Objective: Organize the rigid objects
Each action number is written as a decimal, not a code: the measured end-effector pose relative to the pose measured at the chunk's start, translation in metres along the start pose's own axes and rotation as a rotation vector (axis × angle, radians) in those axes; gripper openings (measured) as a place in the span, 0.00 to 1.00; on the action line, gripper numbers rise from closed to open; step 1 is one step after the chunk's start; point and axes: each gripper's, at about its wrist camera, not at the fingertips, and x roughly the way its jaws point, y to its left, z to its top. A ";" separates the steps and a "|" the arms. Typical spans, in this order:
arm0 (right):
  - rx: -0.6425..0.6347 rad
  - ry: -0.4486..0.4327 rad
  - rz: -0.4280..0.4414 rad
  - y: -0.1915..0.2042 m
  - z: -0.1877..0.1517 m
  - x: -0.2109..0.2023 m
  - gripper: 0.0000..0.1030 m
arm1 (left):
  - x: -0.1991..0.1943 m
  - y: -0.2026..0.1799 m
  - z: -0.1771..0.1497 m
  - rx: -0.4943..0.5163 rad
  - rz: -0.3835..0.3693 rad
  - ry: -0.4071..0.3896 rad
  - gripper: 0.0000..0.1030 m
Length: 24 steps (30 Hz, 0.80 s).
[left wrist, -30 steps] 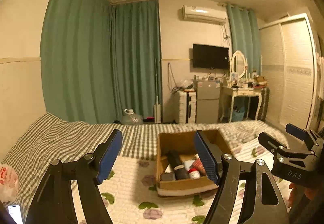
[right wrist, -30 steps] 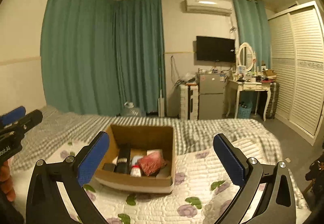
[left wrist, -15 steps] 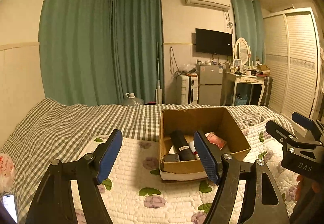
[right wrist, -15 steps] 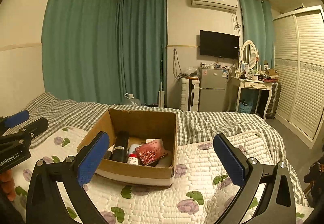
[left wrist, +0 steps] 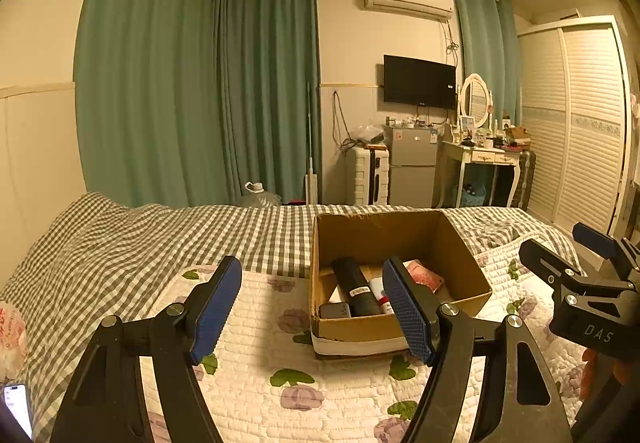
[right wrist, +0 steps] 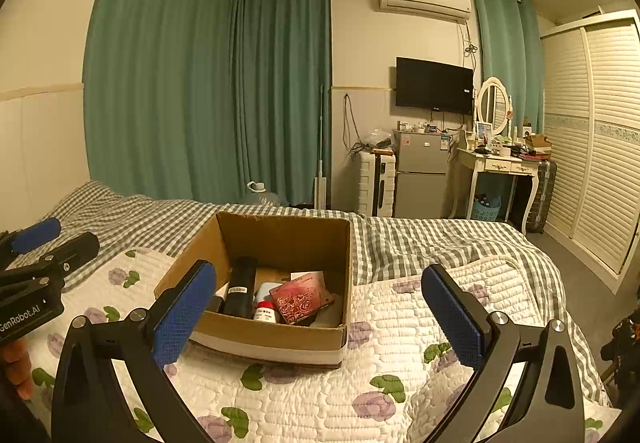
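Observation:
An open cardboard box (left wrist: 468, 263) (right wrist: 276, 239) sits on the floral quilt. Inside lie a black cylinder (left wrist: 354, 285) (right wrist: 240, 291), a small white bottle with a red cap (right wrist: 267, 310), a red patterned flat case (right wrist: 300, 301) and a dark small box (left wrist: 334, 310). My left gripper (left wrist: 312, 307) is open above the quilt, just left of the box, with nothing between its fingers. My right gripper (right wrist: 316, 315) is open too, its jaws straddling the box from the near side, empty. Each gripper shows at the edge of the other's view.
The bed carries a white floral quilt (right wrist: 400, 363) over a grey checked sheet (left wrist: 140, 243). A phone (left wrist: 18, 407) and a plastic bag (left wrist: 10, 339) lie at the left edge. Beyond the bed stand green curtains, a fridge (right wrist: 420, 175), a dressing table (right wrist: 500, 167) and a wardrobe.
Both cameras have tilted down and come nearer the box, which now looks larger and lower in the views. Both grippers stay open and empty.

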 end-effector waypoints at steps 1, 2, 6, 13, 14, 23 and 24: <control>0.001 0.001 0.000 0.000 0.000 0.000 1.00 | 0.000 0.000 0.000 0.002 -0.001 0.001 0.74; 0.002 0.002 -0.001 0.000 0.000 0.000 1.00 | -0.001 -0.001 0.000 0.005 -0.002 0.002 0.74; 0.002 0.001 -0.003 0.000 0.000 0.000 1.00 | -0.001 -0.002 0.001 0.007 -0.009 0.002 0.74; 0.001 0.002 -0.002 0.000 0.000 0.000 1.00 | -0.001 -0.004 0.001 0.008 -0.018 0.004 0.74; 0.000 0.004 -0.002 0.000 0.000 0.000 1.00 | -0.001 -0.004 0.001 0.008 -0.017 0.004 0.74; 0.001 0.014 -0.005 0.000 -0.003 0.002 1.00 | 0.000 -0.003 0.000 0.004 -0.018 0.012 0.74; 0.002 0.015 -0.005 0.000 -0.003 0.003 1.00 | 0.000 -0.003 0.000 0.005 -0.020 0.012 0.74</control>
